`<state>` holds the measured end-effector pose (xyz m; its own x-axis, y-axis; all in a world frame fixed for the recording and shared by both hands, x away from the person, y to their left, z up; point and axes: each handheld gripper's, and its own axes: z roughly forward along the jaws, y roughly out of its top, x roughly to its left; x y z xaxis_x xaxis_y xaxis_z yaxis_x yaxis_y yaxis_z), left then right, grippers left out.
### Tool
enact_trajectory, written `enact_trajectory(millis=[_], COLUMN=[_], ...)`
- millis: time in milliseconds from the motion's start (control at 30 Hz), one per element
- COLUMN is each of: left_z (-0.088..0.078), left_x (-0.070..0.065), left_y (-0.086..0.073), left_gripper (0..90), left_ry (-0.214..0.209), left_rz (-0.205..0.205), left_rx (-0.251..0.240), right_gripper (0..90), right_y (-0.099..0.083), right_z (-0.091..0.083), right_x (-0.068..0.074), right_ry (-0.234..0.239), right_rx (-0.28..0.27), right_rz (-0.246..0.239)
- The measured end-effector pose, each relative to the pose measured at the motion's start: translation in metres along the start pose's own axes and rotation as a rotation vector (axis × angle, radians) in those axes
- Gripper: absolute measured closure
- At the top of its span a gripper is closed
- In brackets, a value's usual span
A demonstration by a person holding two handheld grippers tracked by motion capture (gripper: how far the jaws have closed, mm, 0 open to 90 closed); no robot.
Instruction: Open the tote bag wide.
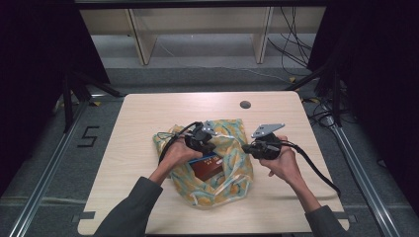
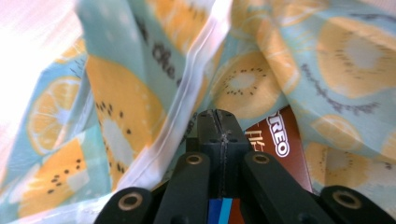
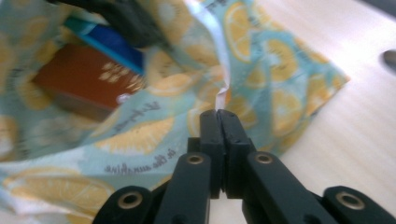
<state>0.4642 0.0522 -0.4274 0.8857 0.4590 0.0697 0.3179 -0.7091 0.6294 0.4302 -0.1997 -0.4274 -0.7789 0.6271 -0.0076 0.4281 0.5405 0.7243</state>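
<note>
A teal cloth bag printed with orange fruit slices lies in the middle of the table, its mouth open. Inside rest a brown box and a blue box. My left gripper is over the mouth; its jaws are shut, with the bag's white hem running just beside them and the brown box beyond. My right gripper is at the bag's right edge, shut, and the white hem ends right at its tips. The brown box and blue box lie farther in.
A round cable hole sits near the table's far edge. Bare tabletop lies to the right of the bag. Beyond the table stand pale shelving and loose cables; metal rails run along the floor on both sides.
</note>
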Motion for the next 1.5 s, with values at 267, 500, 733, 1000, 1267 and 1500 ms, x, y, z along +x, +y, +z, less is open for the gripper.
enact_trajectory(millis=[267, 500, 733, 1000, 1267, 1500], left_z=[-0.019, -0.022, -0.017, -0.041, -0.040, -0.049], left_x=[0.006, 0.029, 0.052, 0.028, 0.021, 0.008], left_y=[0.002, 0.010, 0.006, 0.007, -0.005, -0.016], left_gripper=[89.7, 89.7, 89.5, 65.9, 44.7, 43.2], left_ry=[-0.025, 0.021, 0.020, -0.018, 0.047, 0.098], left_rz=[-0.057, -0.124, -0.247, -0.134, -0.080, -0.117], left_rx=[-0.102, -0.172, -0.195, -0.167, -0.084, -0.042], right_gripper=[90.0, 90.0, 90.0, 86.4, 62.8, 48.2], right_y=[0.013, -0.018, -0.026, -0.023, 0.001, 0.031], right_z=[0.018, 0.062, 0.057, 0.040, -0.001, -0.003], right_x=[-0.042, -0.059, -0.050, -0.057, -0.044, 0.009], right_ry=[-0.139, -0.167, -0.159, -0.147, -0.105, 0.022], right_rx=[0.025, 0.182, 0.226, 0.162, 0.004, -0.075], right_rz=[0.036, 0.042, -0.004, 0.075, 0.089, -0.053])
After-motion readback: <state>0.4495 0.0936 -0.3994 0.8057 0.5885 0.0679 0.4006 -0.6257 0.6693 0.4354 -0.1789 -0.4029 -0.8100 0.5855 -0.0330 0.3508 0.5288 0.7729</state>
